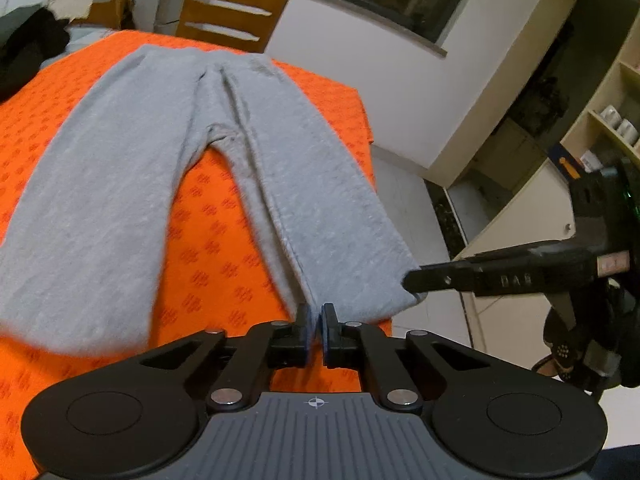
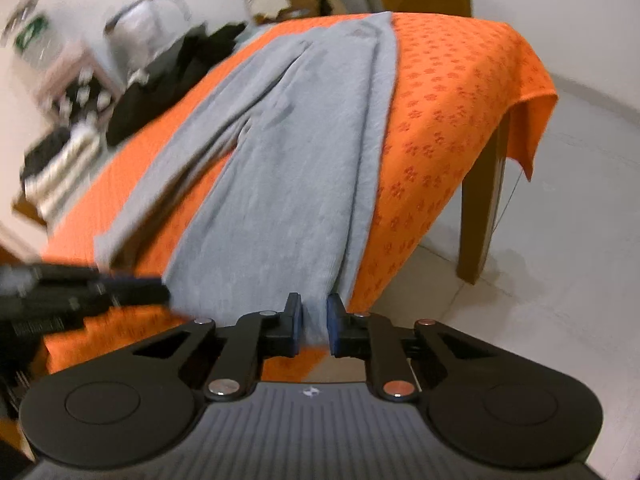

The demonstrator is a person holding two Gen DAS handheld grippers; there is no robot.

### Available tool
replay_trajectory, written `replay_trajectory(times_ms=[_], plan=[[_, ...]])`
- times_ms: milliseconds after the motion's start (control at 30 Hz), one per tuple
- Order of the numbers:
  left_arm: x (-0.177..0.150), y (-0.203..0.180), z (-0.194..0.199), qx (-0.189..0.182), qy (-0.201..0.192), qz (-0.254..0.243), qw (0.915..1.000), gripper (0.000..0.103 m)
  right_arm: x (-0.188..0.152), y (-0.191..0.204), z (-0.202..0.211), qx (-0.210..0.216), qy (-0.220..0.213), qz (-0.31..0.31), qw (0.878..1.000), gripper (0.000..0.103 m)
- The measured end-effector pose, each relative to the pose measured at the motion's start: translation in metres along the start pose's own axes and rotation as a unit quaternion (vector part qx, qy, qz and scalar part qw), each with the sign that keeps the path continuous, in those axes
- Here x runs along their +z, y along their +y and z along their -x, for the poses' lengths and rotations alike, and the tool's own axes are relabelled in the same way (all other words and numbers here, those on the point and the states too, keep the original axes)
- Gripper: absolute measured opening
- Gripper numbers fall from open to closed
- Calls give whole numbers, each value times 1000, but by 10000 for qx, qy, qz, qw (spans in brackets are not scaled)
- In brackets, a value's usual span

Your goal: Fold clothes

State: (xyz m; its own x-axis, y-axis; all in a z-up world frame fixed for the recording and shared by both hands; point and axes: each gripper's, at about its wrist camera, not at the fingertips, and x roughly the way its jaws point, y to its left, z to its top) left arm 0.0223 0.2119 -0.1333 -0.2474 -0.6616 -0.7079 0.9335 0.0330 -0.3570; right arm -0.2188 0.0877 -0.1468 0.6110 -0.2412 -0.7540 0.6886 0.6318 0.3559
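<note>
trousers [image 1: 256, 152]: soft, light, floppy | hold: hem corners of one leg | left gripper [image 1: 317, 322] pinching hem | right gripper [image 2: 314, 322] narrow, cloth between

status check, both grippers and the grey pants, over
Left gripper shut on hem of grey knit pants. Right gripper pinching same leg's outer hem corner. Pants flat on orange patterned tablecloth. Nothing in the way.
</note>
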Motion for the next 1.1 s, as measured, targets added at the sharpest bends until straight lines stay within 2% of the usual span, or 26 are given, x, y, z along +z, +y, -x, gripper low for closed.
replay_trajectory(times_ms=[33, 100, 133, 200, 267, 400, 567, 667, 767, 833, 867, 967, 1100], plan=[[-3, 3, 8, 34, -37, 83, 10000, 12, -2, 5, 4, -49, -11, 171, 9998, 19], [-10, 10, 24, 103, -112, 250, 9996, 17, -6, 15, 13, -129, -57, 548, 9984, 32], [-14, 15, 33, 187, -168, 381, 9990, 23, -7, 22, 18, -144, -97, 789, 9967, 34], [-21, 26, 49, 412, -293, 679, 9964, 26, -8, 37, 24, -154, -94, 1365, 9905, 42], [-27, 38, 63, 692, -427, 1026, 9914, 29, -9, 53, 23, -151, -34, 2017, 9793, 47], [-35, 57, 82, 1165, -726, 1600, 9775, 32, -13, 83, 17, -83, 139, 3235, 9461, 48], [-36, 54, 95, 1477, -1056, 1838, 9660, 36, -18, 110, -2, 43, 401, 4628, 8856, 48], [-38, 44, 102, 1664, -1232, 1933, 9590, 37, -12, 111, -9, 269, 553, 4943, 8671, 46], [-43, 30, 106, 1923, -1361, 2054, 9499, 38, 3, 101, -15, 624, 765, 4788, 8724, 45], [-44, 19, 106, 2121, -1428, 2211, 9411, 38, 14, 91, -19, 831, 890, 4590, 8801, 26], [-45, 13, 107, 2239, -1483, 2309, 9352, 38, 21, 86, -21, 945, 935, 4516, 8823, 8], [-46, -8, 110, 2600, -1660, 2606, 9148, 38, 46, 73, -22, 1319, 1025, 4360, 8843, 5], [-45, -36, 110, 3056, -2001, 2994, 8815, 39, 90, 56, -17, 1753, 1060, 4357, 8765, 5]])
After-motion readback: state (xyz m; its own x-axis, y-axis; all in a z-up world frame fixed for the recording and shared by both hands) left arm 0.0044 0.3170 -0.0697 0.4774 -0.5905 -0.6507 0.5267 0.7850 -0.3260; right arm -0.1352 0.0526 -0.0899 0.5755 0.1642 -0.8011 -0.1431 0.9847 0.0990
